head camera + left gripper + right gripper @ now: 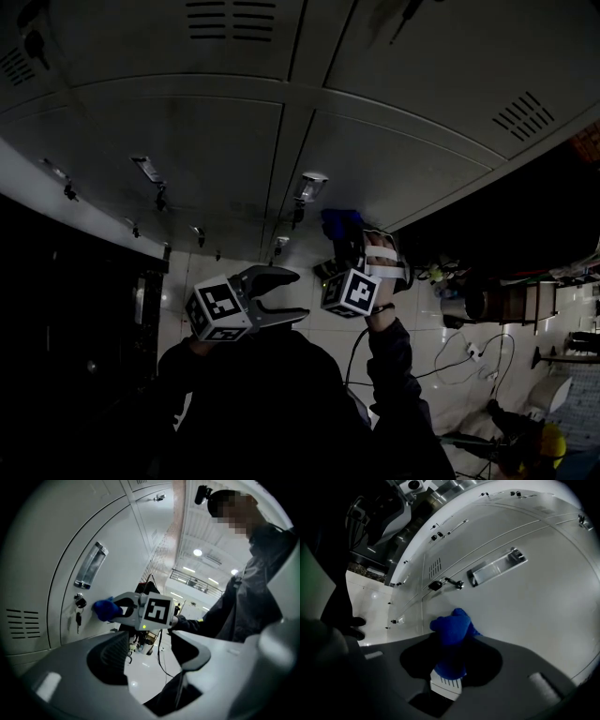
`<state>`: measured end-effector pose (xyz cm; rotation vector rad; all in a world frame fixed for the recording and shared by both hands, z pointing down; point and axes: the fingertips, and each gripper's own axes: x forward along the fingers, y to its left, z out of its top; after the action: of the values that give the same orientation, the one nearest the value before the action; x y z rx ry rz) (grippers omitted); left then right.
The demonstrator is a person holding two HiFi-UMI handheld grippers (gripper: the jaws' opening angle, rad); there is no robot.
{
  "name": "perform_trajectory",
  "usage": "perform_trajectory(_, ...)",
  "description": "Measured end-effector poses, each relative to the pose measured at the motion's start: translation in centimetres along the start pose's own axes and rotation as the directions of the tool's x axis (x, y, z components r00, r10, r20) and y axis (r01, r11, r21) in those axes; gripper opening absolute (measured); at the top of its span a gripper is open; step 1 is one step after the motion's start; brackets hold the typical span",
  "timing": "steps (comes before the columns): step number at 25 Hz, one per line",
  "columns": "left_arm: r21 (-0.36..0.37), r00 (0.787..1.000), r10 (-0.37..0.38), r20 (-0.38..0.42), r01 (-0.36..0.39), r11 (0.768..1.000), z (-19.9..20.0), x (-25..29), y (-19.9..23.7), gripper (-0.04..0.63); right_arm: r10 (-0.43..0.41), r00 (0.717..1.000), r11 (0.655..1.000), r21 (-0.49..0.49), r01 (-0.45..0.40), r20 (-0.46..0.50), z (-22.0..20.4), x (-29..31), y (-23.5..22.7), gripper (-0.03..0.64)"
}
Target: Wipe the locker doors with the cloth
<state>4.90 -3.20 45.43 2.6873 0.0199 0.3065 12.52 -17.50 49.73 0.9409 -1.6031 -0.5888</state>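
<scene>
A blue cloth [452, 630] is bunched between the jaws of my right gripper [452, 645], which is shut on it. The cloth presses against a pale grey locker door [525, 606], below its metal handle [497, 564] and right of a key lock [436, 585]. The head view is dark and shows the cloth [339, 223] at the tip of the right gripper [343, 242], against the lockers [375, 159]. My left gripper [298, 294] hangs open and empty to its left, off the door. From the left gripper view, my left gripper [150, 654] faces the right gripper [123, 611] and the cloth [105, 609].
More locker doors, handles [91, 566] and a lock with a hanging key [78, 604] run along the wall. Cables [469, 356] trail over the glossy white floor. A low table [520, 302] with items stands at the right. My own dark sleeve [394, 375] fills the lower middle.
</scene>
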Motion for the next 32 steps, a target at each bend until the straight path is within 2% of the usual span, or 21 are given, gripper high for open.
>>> perform_trajectory(9, -0.005, 1.000, 0.007, -0.006, -0.007, 1.000, -0.1, 0.2, 0.0, 0.262, 0.146, 0.989, 0.989, -0.002, -0.146, -0.033, -2.0, 4.5, 7.0, 0.121)
perform_trajectory(13, -0.011, 1.000, 0.009, -0.007, -0.009, 1.000, -0.3, 0.3, 0.1, 0.262, 0.188, 0.982, 0.982, 0.017, -0.188, -0.023, -2.4, 5.8, 8.8, 0.121)
perform_trajectory(17, -0.006, 1.000, 0.004, -0.011, -0.004, 1.000, -0.3, 0.4, -0.1, 0.262, 0.185, 0.983, 0.983, 0.025, -0.184, -0.020, -2.6, 6.1, 9.5, 0.121)
perform_trajectory(25, -0.006, 1.000, -0.008, -0.010, 0.008, 1.000, -0.3, 0.7, -0.6, 0.262, 0.196, 0.981, 0.981, -0.006, -0.196, 0.014, -1.4, 1.8, 7.7, 0.121)
perform_trajectory(27, -0.003, 1.000, -0.017, -0.013, 0.017, 1.000, -0.3, 0.9, -0.7, 0.262, 0.165, 0.986, 0.986, -0.019, -0.165, 0.032, -1.0, -0.3, 6.1, 0.121)
perform_trajectory(32, 0.014, 0.999, -0.048, -0.014, 0.048, 0.999, 0.1, 1.6, -1.2, 0.262, 0.034, 0.995, 0.999, 0.013, -0.035, 0.090, 1.0, -6.2, -1.4, 0.121)
